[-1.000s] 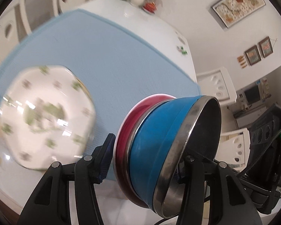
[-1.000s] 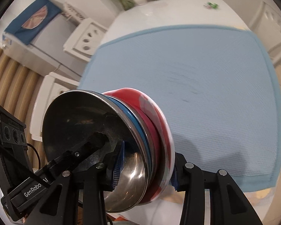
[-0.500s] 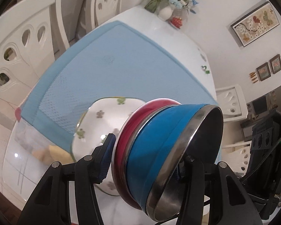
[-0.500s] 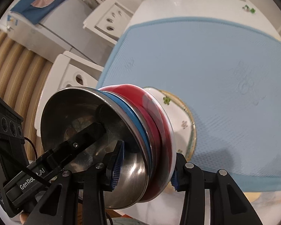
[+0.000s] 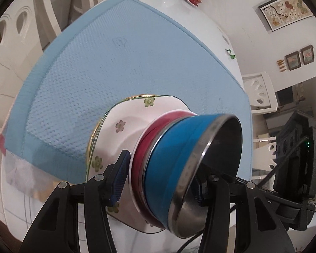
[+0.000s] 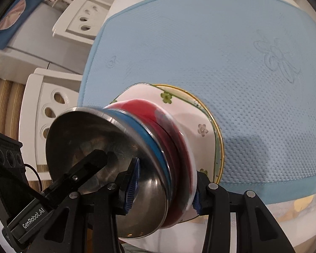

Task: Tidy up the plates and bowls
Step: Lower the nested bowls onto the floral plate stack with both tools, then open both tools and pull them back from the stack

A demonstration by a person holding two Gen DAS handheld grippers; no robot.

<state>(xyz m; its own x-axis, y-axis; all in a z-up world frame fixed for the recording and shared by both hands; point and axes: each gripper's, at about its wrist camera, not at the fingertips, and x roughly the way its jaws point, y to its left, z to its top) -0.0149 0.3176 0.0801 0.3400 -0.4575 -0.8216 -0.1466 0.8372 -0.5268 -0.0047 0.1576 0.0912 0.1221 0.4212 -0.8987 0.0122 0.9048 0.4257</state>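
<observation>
Done: blue bowl [image 5: 170,168] nested in red bowl [image 5: 141,158].
Fingers: left gripper [image 5: 158,181] and right gripper [image 6: 164,181] both clamp that stack.
Left: set it on flowered plate [image 5: 120,126] at tabletop's [image 5: 16,200] near edge.

A white glossy table [image 5: 200,19] fills the frame's middle, covered by a light blue textured mat [image 5: 120,63]. White cut-out chairs [image 6: 50,105] stand at the left. On the white wall [image 5: 248,42], upper right, hangs a framed floral picture [image 5: 284,10].
</observation>
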